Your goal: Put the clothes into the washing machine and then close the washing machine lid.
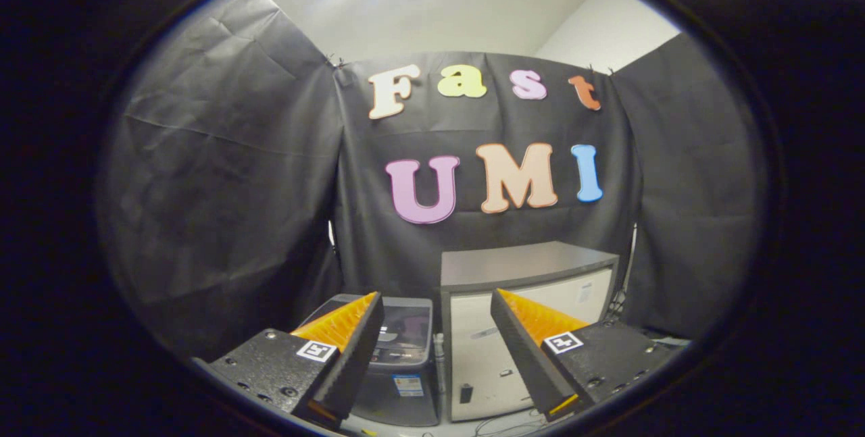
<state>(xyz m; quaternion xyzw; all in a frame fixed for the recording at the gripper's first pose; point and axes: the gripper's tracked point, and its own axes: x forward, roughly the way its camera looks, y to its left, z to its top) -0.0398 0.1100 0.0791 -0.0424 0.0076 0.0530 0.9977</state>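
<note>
1. Booth wall [223, 173] of black cloth, draped on three sides behind everything.
2. Pale cabinet [527, 288] with a grey flat top, backed against the cloth, beyond the gripper's own right finger.
3. Washing machine [405, 356], a dark top-loader standing just beside the cabinet, partly hidden behind the gripper's own left finger. Lid [405, 322] apparently lying flat; open or shut not clear from this angle. Likely heavy and rigid as a whole, the lid a light hinged panel, best taken or pushed at its free front edge.
4. Gripper [438, 346] held level, well short of the machine, pointing at the gap between machine and cabinet. Jaws spread wide, nothing between them, touching nothing.
5. Loose cables [503, 427] on the floor at the cabinet's foot.
6. Clothes: whereabouts not to be told from here. Presumably soft, light and limp, prone to trail and snag on the drum rim; best pinched at a bunched fold rather than a single edge.
</note>
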